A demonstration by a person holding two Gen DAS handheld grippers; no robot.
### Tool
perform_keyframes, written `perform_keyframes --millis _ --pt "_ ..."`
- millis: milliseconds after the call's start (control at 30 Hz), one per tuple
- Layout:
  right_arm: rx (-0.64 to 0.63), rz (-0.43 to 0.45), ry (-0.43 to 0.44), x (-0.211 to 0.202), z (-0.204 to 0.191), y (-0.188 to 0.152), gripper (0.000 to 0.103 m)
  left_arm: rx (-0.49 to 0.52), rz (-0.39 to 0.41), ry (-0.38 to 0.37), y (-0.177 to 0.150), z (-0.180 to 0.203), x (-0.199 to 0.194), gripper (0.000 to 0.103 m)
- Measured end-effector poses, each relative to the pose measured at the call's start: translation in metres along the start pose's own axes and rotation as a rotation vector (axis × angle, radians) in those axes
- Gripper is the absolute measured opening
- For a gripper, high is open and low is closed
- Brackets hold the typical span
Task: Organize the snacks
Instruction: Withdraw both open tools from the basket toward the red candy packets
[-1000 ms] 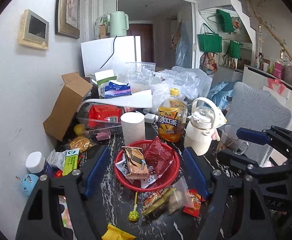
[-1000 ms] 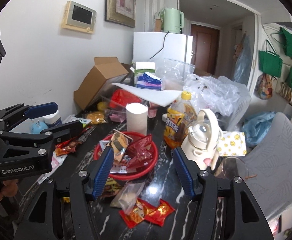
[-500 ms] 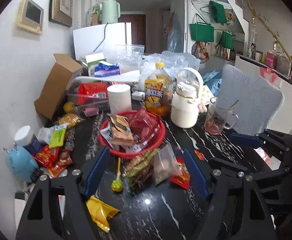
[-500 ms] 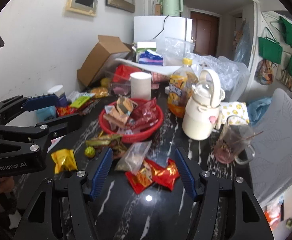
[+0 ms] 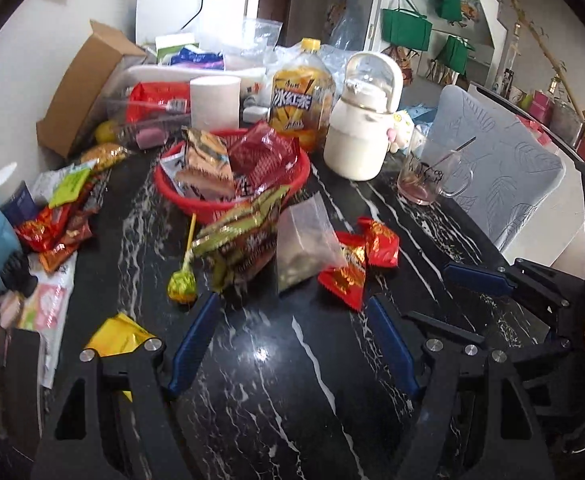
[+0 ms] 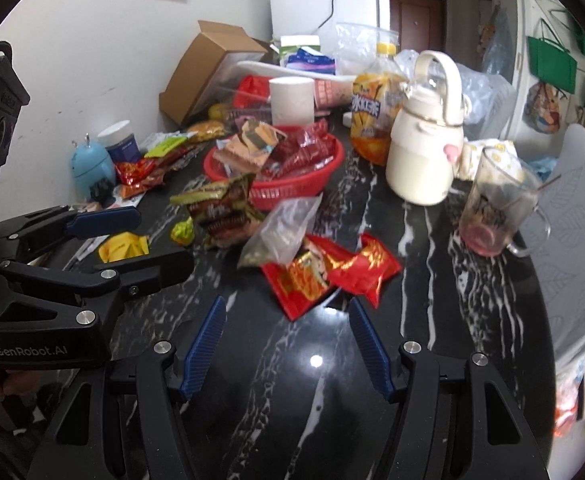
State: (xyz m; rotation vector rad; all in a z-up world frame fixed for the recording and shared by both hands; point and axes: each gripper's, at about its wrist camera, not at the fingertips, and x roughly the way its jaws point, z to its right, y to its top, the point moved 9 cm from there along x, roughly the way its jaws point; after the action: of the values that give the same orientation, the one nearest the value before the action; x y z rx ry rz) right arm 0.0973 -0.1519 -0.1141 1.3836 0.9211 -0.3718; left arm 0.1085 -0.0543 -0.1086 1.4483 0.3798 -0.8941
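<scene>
Snacks lie loose before the red basket [image 5: 228, 204]. Left view: my left gripper [image 5: 292, 312] gapes empty, approaching the green packet [image 5: 240, 240]. Right view: my right gripper [image 6: 286, 314] gapes empty near 2 red packets [image 6: 324, 272]; next, straddle and pinch.

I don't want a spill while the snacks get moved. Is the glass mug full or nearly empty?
Nearly empty. The glass mug stands upright on the black table with only a pinkish residue at its bottom; a thin stick leans inside it.
</scene>
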Motion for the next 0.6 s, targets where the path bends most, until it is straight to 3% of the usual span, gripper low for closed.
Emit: perform_keyframes --millis 367,600 --pt "0.058 -0.099 -0.038 0.033 0.033 -0.028 0.064 -0.049 -0.051 0.036 -0.019 -0.006 0.032 0.075" --pt "0.123 -0.090 -0.021 0.042 0.057 -0.004 0.064 -0.047 -0.034 0.035 -0.007 -0.008 0.040 0.075"
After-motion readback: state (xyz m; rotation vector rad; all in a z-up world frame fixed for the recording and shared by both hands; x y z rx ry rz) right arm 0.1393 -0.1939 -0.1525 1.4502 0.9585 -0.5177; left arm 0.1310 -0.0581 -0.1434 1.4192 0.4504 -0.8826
